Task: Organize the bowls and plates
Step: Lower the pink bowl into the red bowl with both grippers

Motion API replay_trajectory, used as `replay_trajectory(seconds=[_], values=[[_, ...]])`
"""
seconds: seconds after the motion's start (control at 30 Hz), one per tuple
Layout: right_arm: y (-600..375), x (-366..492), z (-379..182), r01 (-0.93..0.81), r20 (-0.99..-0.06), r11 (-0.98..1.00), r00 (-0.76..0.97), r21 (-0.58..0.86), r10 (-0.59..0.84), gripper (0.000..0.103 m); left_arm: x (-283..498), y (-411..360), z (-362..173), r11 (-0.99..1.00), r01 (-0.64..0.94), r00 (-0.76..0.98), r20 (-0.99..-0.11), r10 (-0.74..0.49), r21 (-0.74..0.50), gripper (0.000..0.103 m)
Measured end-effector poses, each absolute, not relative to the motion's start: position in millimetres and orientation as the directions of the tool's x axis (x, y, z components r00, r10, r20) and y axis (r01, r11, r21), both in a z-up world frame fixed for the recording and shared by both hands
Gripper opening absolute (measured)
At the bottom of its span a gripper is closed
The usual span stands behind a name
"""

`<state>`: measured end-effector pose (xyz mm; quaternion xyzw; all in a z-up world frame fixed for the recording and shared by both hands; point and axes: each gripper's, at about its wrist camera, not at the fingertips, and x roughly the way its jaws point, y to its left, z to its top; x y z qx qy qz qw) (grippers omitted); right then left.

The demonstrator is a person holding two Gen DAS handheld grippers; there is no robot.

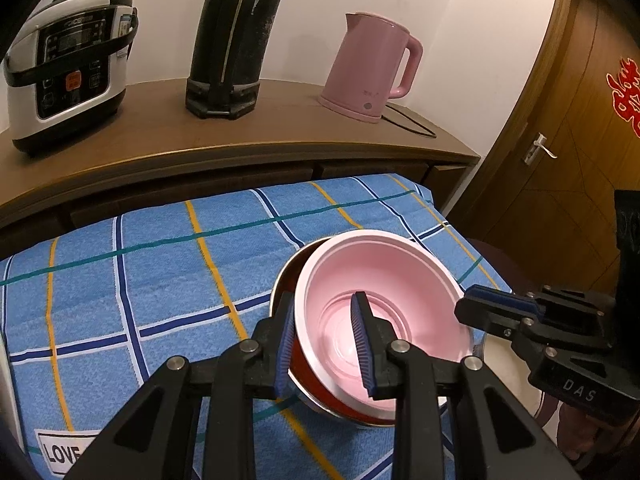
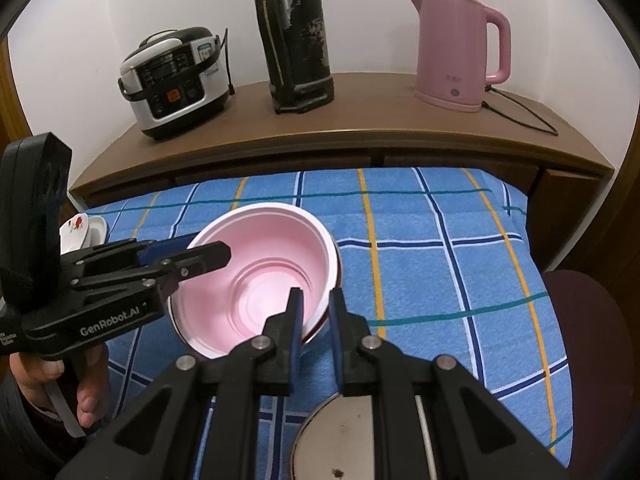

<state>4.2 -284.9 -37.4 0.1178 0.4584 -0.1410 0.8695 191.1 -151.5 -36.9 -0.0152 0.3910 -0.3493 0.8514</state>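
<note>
A pink bowl (image 1: 384,280) (image 2: 256,264) sits tilted inside a red bowl with a metal rim (image 1: 320,384) (image 2: 320,326) on the blue checked cloth (image 1: 160,272) (image 2: 440,264). My left gripper (image 1: 326,328) straddles the near-left rims, one finger inside the pink bowl, one outside the red bowl; the jaws stand apart and I cannot tell if they grip. It also shows in the right wrist view (image 2: 204,254). My right gripper (image 2: 316,312) straddles the bowls' right rim, its jaws narrow. It shows in the left wrist view (image 1: 476,304).
A metal plate (image 2: 340,436) lies under my right gripper. A small white floral dish (image 2: 82,230) sits at the cloth's left edge. A rice cooker (image 1: 68,64), a black flask (image 1: 236,36) and a pink kettle (image 1: 372,68) stand on the wooden cabinet behind. A door (image 1: 560,152) is at right.
</note>
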Motion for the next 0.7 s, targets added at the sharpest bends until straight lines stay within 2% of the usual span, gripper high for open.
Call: replay_trajectory(seconds=[0.7], values=[[-279.9,7.7,-43.5,0.337,-0.836,0.939,0.532,0.065,-0.133,0.013,194.4,-148.0,-37.0,0.764,0.573,0.46,-0.656,-0.598,-0.295,0.029]])
